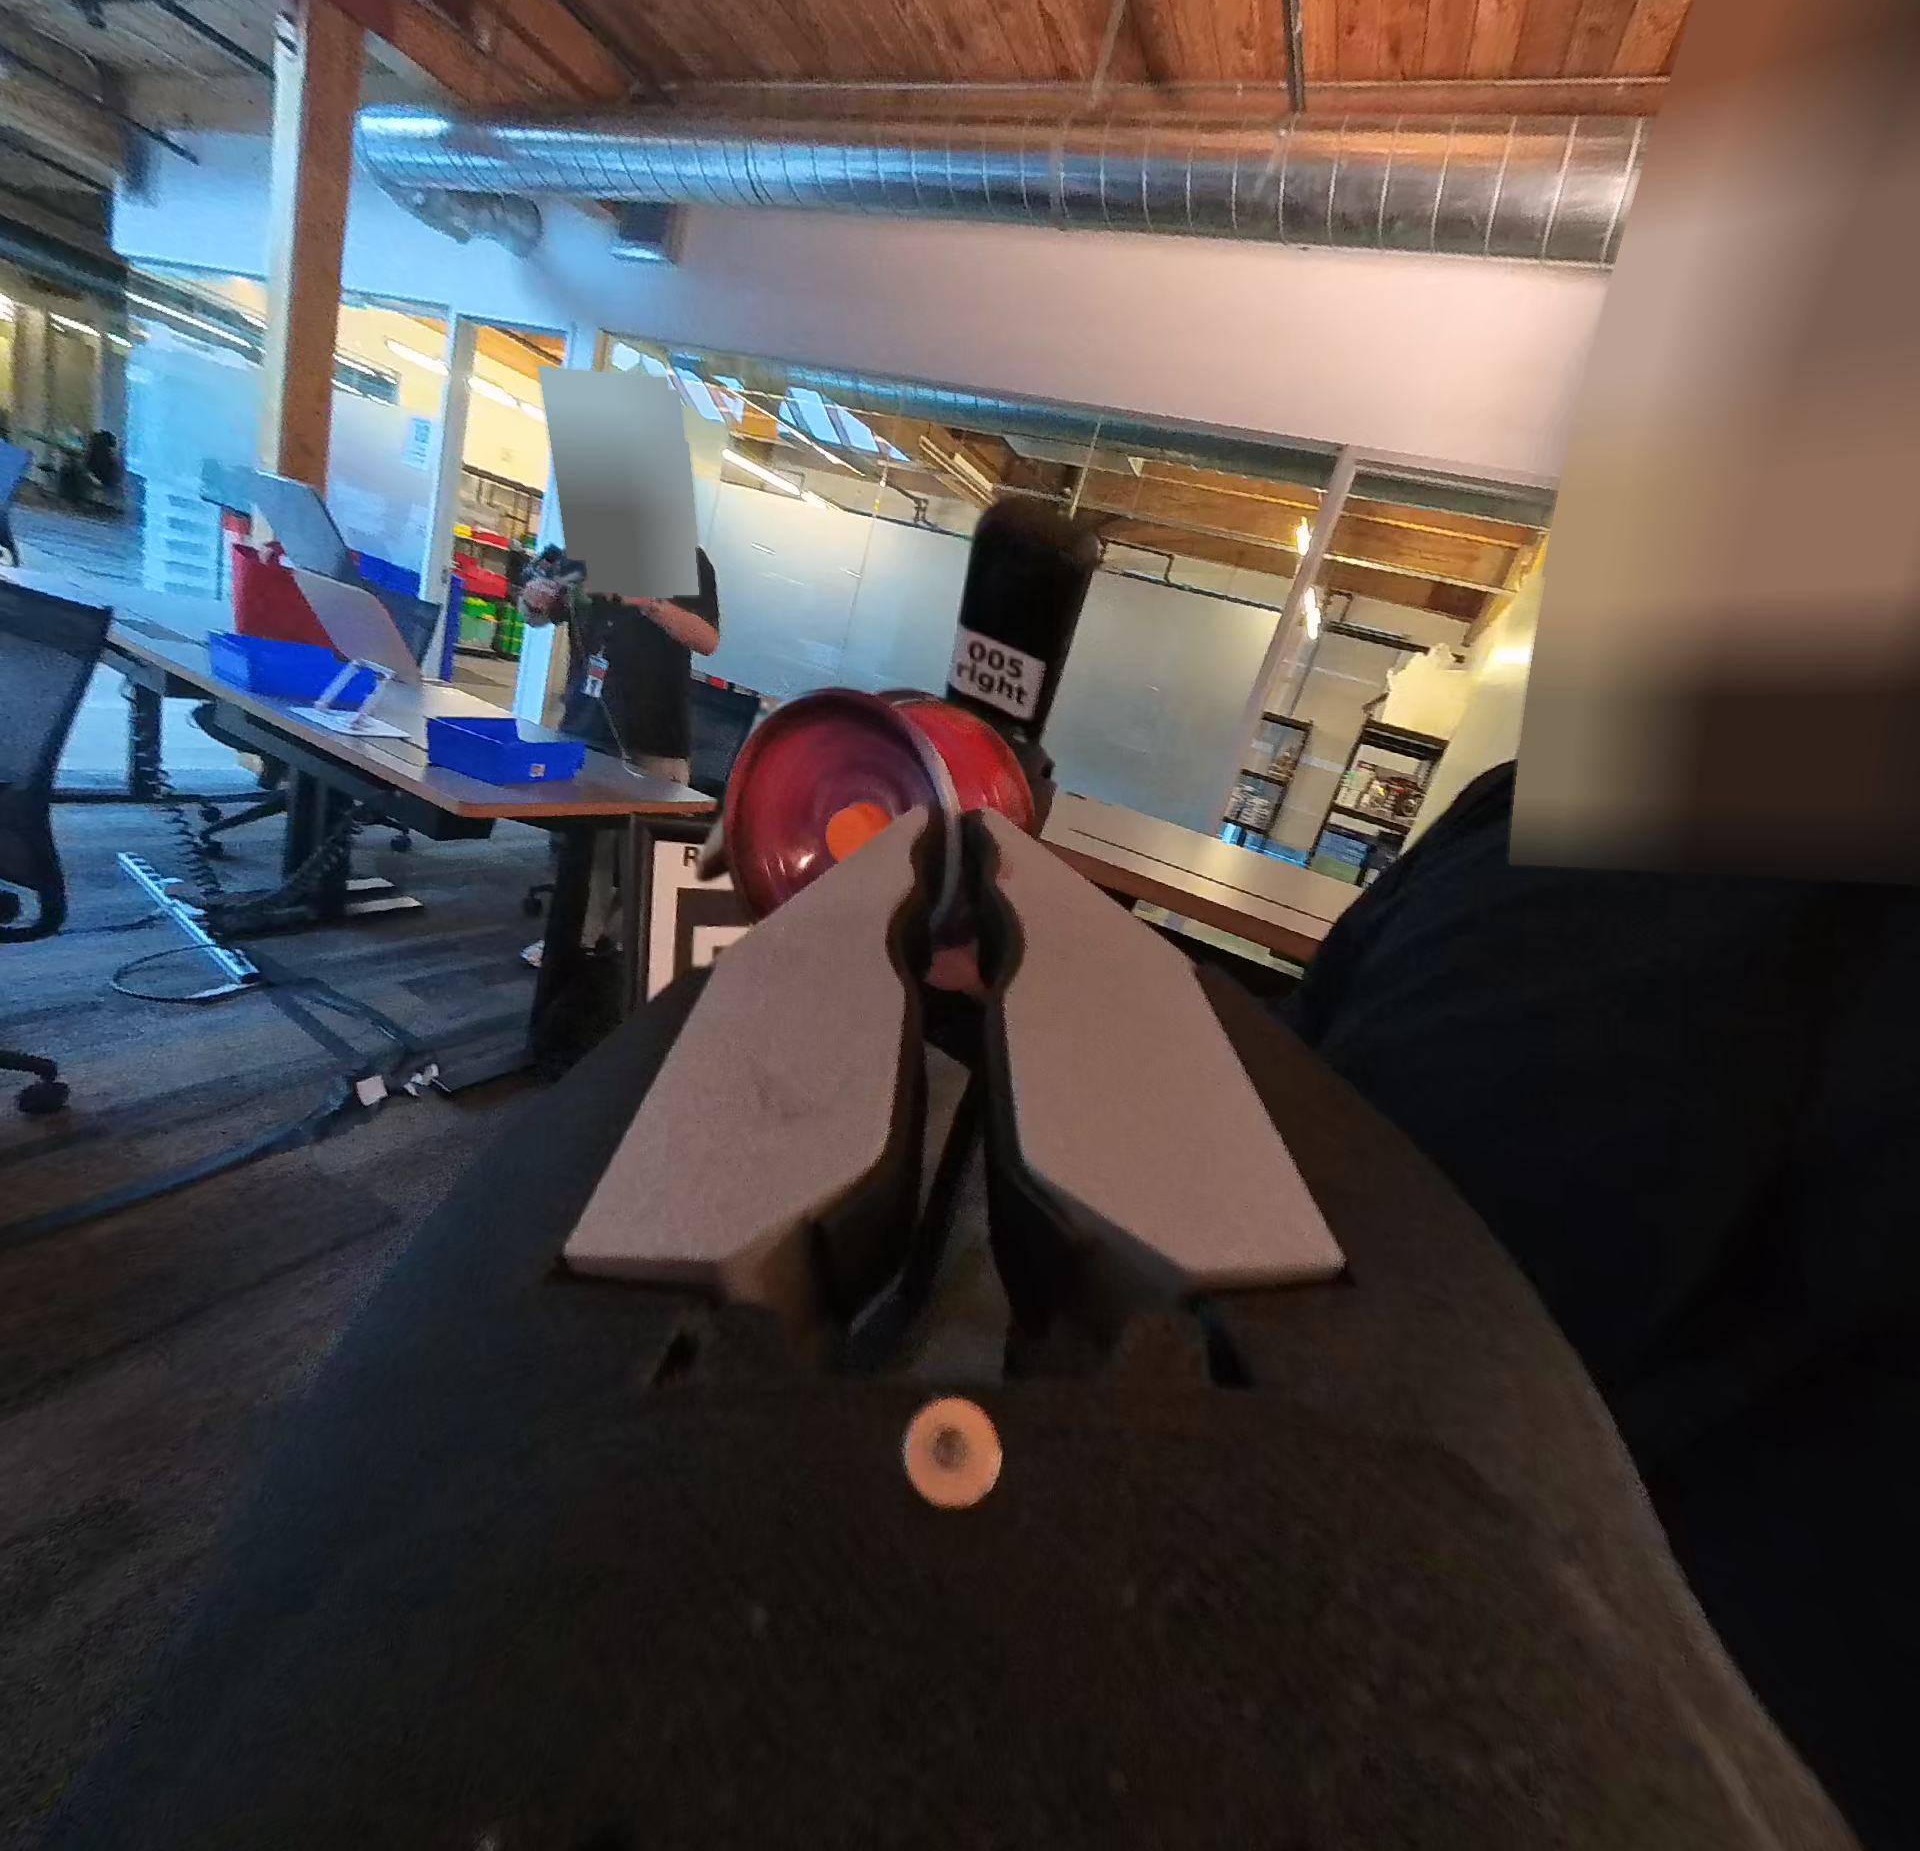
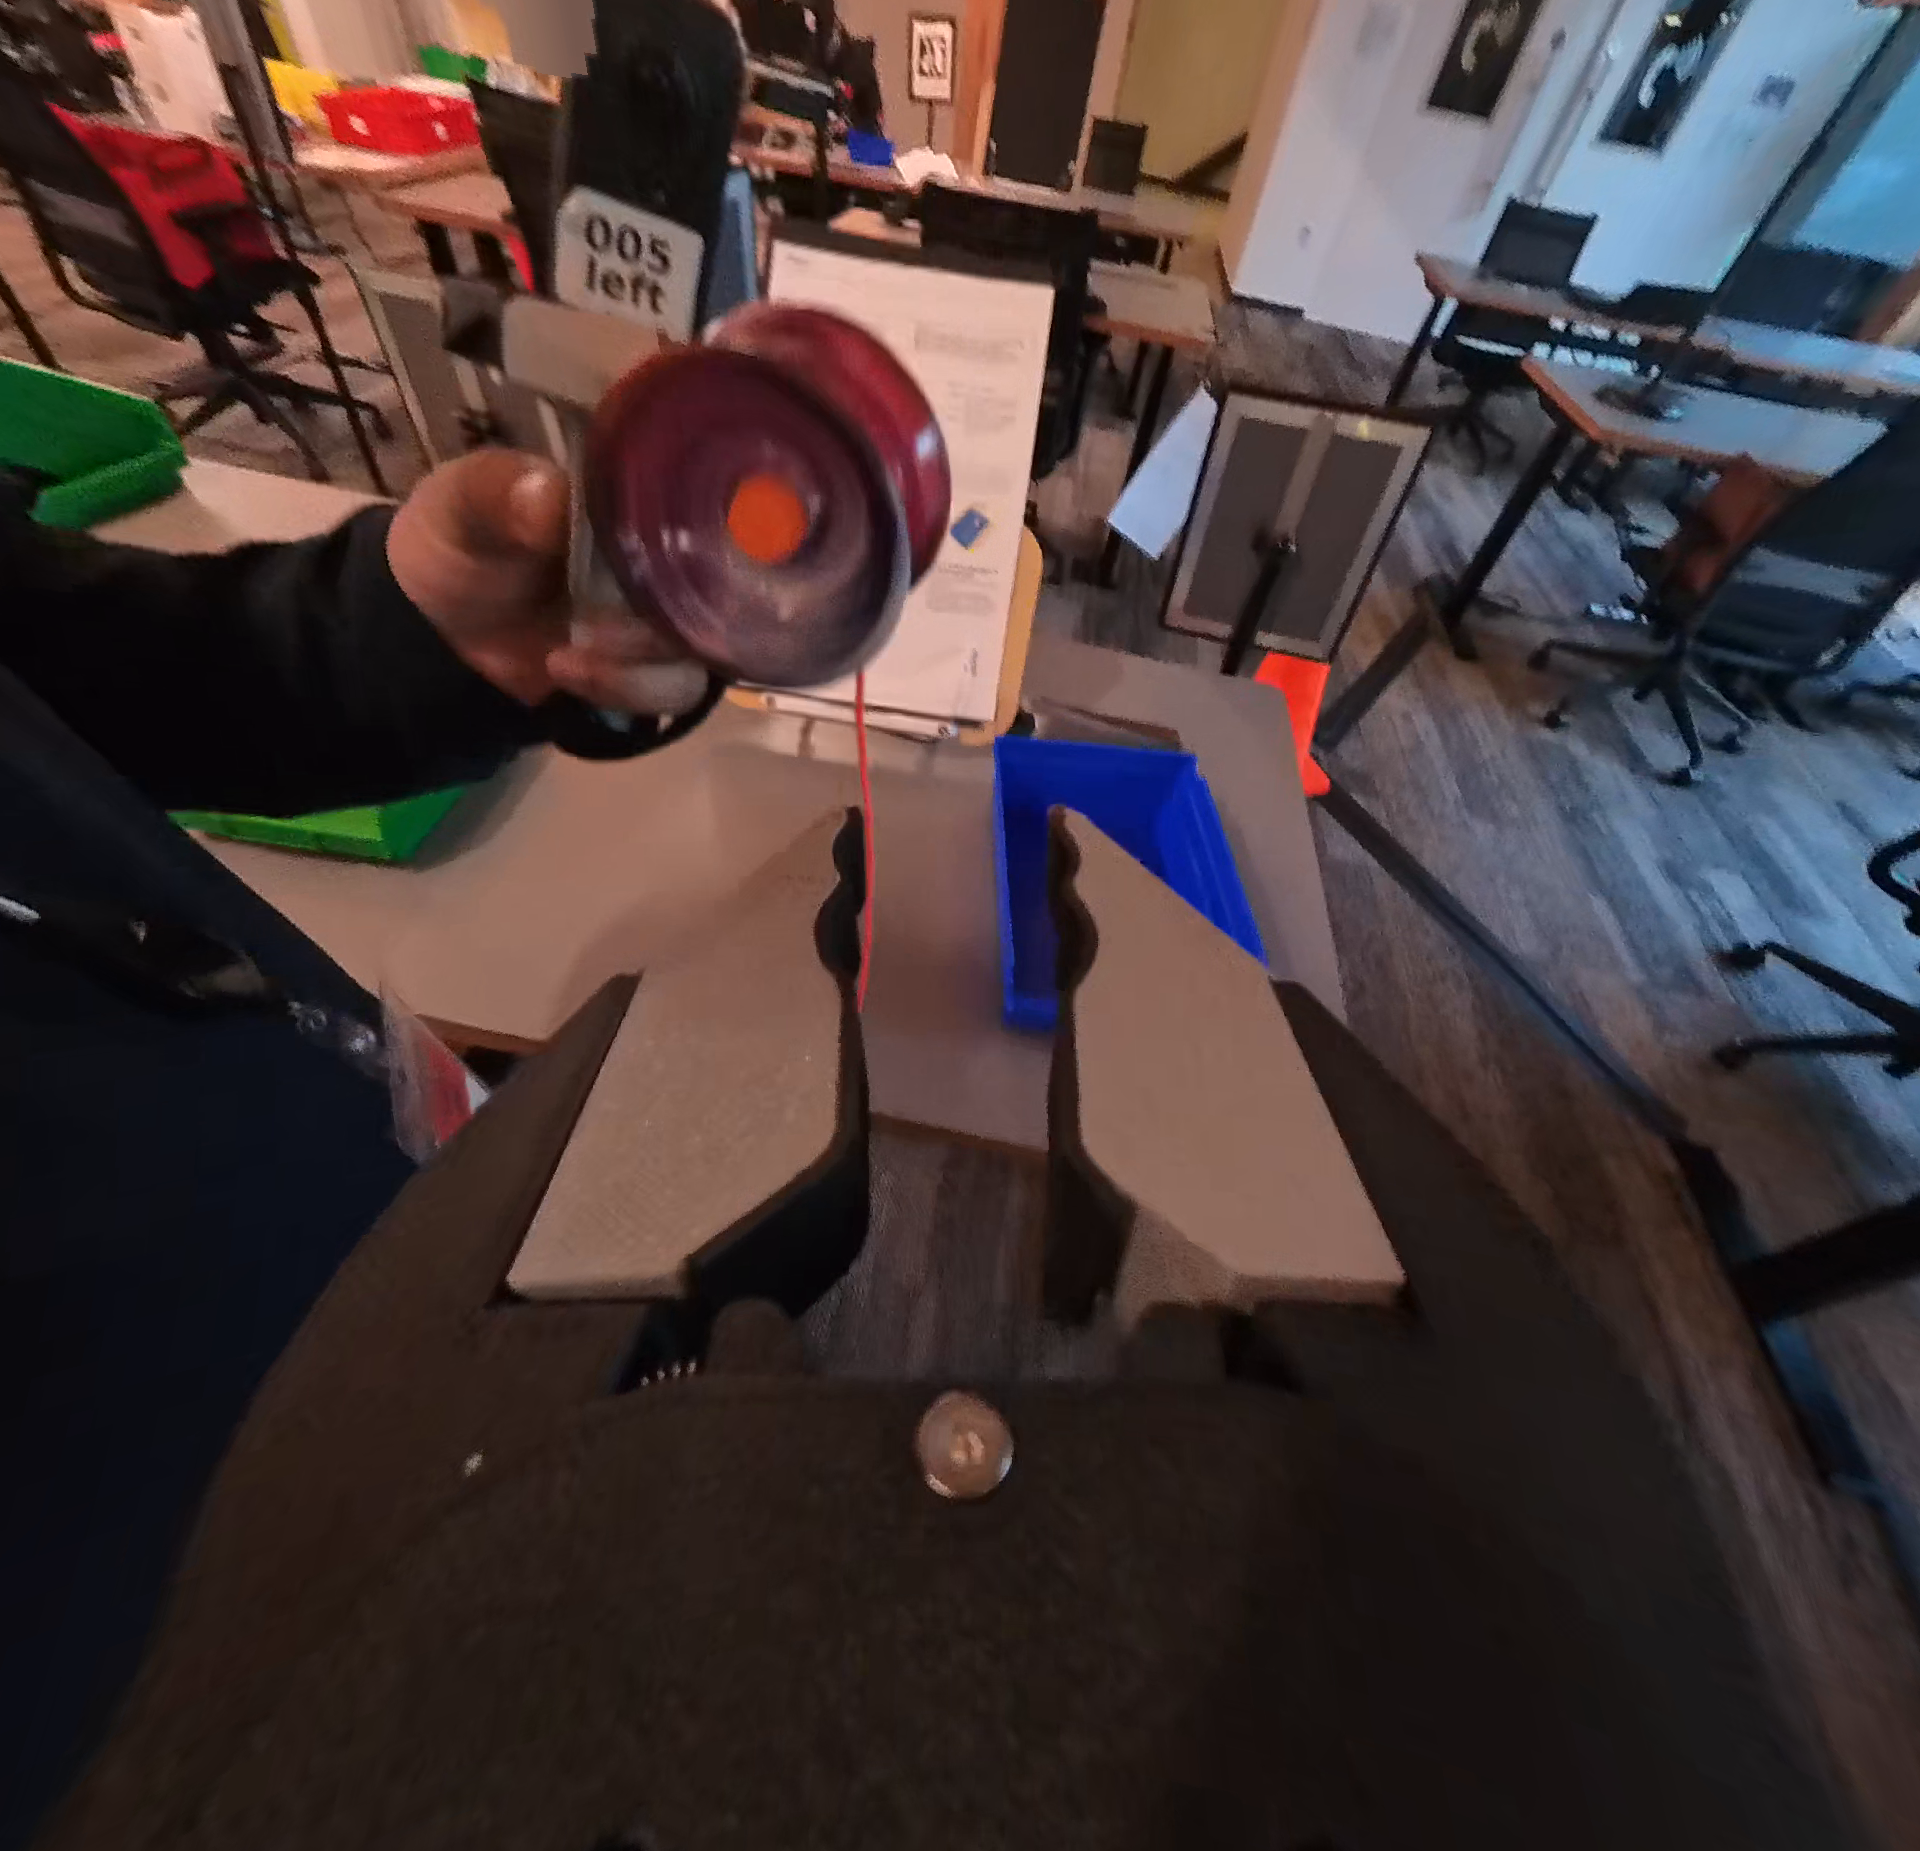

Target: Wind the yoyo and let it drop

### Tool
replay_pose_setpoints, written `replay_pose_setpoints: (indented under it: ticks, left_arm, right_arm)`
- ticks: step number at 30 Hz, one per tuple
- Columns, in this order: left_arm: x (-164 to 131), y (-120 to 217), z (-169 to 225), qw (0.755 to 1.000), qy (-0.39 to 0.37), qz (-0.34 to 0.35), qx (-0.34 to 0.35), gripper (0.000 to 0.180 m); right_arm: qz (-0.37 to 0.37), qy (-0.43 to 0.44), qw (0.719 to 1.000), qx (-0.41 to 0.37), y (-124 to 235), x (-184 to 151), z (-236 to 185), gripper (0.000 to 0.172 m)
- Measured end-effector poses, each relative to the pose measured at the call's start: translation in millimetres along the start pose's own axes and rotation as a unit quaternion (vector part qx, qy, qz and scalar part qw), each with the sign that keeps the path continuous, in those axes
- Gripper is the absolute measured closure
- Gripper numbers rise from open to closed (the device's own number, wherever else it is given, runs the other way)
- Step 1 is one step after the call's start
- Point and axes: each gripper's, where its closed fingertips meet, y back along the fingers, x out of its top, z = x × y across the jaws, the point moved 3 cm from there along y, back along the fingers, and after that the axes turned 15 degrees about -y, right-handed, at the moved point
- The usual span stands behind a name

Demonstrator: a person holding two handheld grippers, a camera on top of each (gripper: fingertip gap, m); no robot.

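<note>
In the left wrist view my left gripper [image 1: 954, 845] is shut on the thin rim of a dark red yoyo [image 1: 821, 814] with an orange centre. It holds the yoyo up in the air. The right wrist view shows the same yoyo [image 2: 769, 513] at upper left, against the left gripper's fingers [image 2: 582, 367] and the hand [image 2: 478, 554] that holds that gripper. A red string [image 2: 864, 845] hangs straight down from the yoyo. It passes between the fingers of my right gripper [image 2: 953, 825], close to the left finger. My right gripper is open and grips nothing. Its black body [image 1: 1023, 606] shows behind the yoyo.
Below stands a grey table [image 2: 623, 866] with a blue bin [image 2: 1122, 835] and a green bin [image 2: 312, 825]. A white board [image 2: 935, 451] stands behind it and an orange cone [image 2: 1294, 689] to the right. A person [image 1: 634, 658] stands by a desk [image 1: 582, 799] with blue bins. My hands' fingertips stand some 8 centimeters from each other.
</note>
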Motion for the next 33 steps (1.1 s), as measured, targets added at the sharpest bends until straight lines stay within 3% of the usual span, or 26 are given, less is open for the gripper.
replay_pose_setpoints:
  ticks: [9, 14, 15, 17, 24, 28, 31, 33]
  left_arm:
    - [-4, 11, 2, 1.0, 0.004, 0.004, -0.001, 0.179]
    - [-8, 9, 5, 1.0, -0.008, -0.01, -0.007, 0.179]
    - [-10, 6, 8, 1.0, -0.012, -0.014, -0.015, 0.179]
    - [-16, 1, 12, 0.999, -0.03, -0.029, -0.026, 0.179]
    - [-37, -3, 7, 0.994, -0.003, -0.108, -0.026, 0.178]
    - [-45, -8, 8, 0.99, 0.02, -0.136, -0.03, 0.161]
    - [-53, -5, 4, 0.986, 0.008, -0.164, -0.014, 0.177]
    - [-55, -3, 0, 0.984, -0.003, -0.176, 0.006, 0.178]
  right_arm:
    - [-0.004, 0.042, 0.998, 0.042, -19, 9, -16, 0.145]
    - [-0.006, 0.01, 0.996, 0.083, -17, 7, -19, 0.144]
    - [-0.003, 0.001, 0.995, 0.098, -17, 8, -22, 0.146]
    - [0.005, -0.01, 0.992, 0.123, -16, 10, -27, 0.169]
    - [-0.047, 0.032, 0.996, 0.068, -10, -4, -19, 0.17]
    - [-0.109, 0.092, 0.99, 0.011, -13, -16, -17, 0.17]
    - [-0.124, 0.114, 0.986, 0.0, -14, -17, -19, 0.169]
    - [-0.118, 0.117, 0.986, -0.008, -15, -15, -17, 0.167]
